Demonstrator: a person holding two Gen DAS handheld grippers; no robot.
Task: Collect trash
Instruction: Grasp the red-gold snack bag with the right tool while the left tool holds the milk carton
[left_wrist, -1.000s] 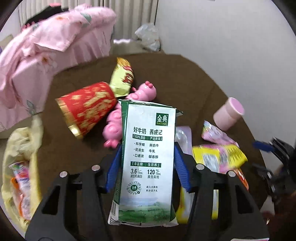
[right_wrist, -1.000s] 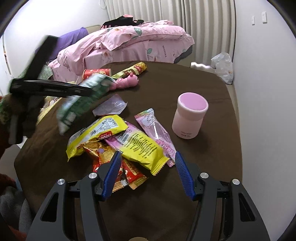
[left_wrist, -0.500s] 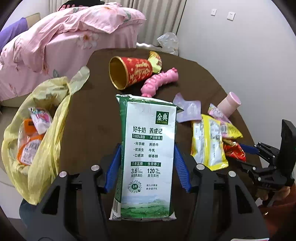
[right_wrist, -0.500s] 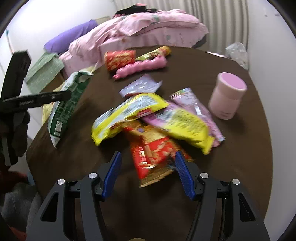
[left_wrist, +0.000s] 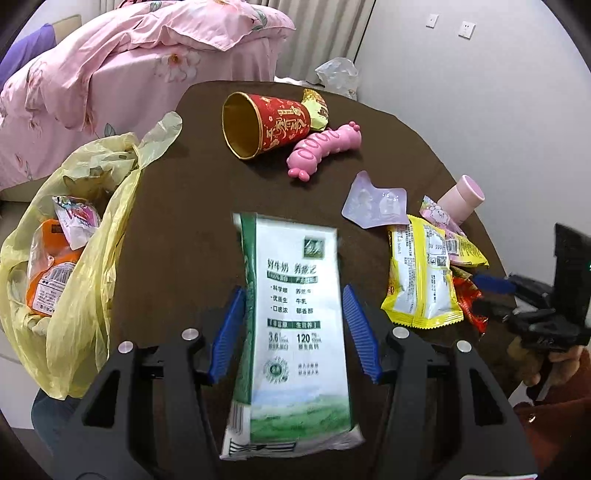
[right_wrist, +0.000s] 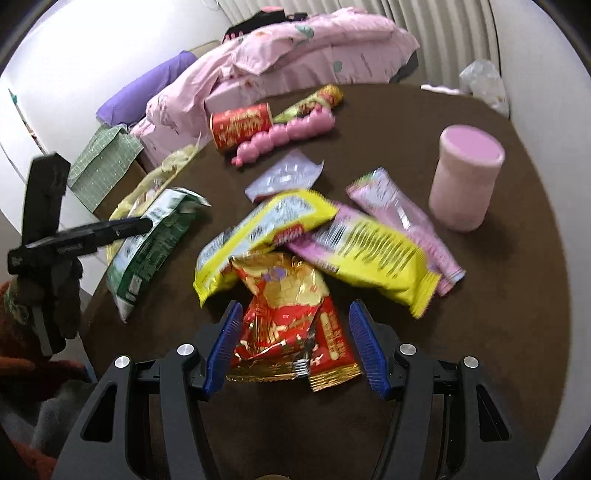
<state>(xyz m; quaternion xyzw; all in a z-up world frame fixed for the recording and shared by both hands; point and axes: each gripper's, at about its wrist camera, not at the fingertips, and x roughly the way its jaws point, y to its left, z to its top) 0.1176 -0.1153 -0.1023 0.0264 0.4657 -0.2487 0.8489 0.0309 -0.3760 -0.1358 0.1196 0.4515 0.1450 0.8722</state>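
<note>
**Blue pads on a milk carton, blue pads over a red wrapper**

Blue ribbed pads of the left gripper (left_wrist: 293, 328) stand at either side of a green-and-white milk carton (left_wrist: 295, 328); the carton is held up between them, its printed face to the camera and its lower end hanging past the black jaws, over the brown table (left_wrist: 177, 229); the pads look to be clamped on the carton's edges, though a thin gap seems to show at each side in the blur. Just left of that gripper, at the table's edge, a yellow plastic bag (left_wrist: 74, 288) gapes open with an orange packet and a pink-printed wrapper inside it.

The right gripper (right_wrist: 295, 339) has its jaws spread wide and grips nothing; a crumpled red-and-gold wrapper (right_wrist: 288, 321) lies on the table between the pads, apart from both. Beyond it a yellow snack bag (right_wrist: 266, 232) overlaps a second yellow bag (right_wrist: 373, 254); a pink wrapper (right_wrist: 402, 218) lies beside them, near an upright pink cup (right_wrist: 465, 181); a pale lilac pouch (right_wrist: 284, 175) rests further in.

Toward the far side of the table a red paper cup (left_wrist: 266, 123) lies on its side, its mouth open toward the bag; a pink caterpillar toy (left_wrist: 325, 151) touches it, and a gold-green wrapper (left_wrist: 314, 110) lies just behind. Past the table stands a bed with a pink quilt (left_wrist: 129, 55).
</note>
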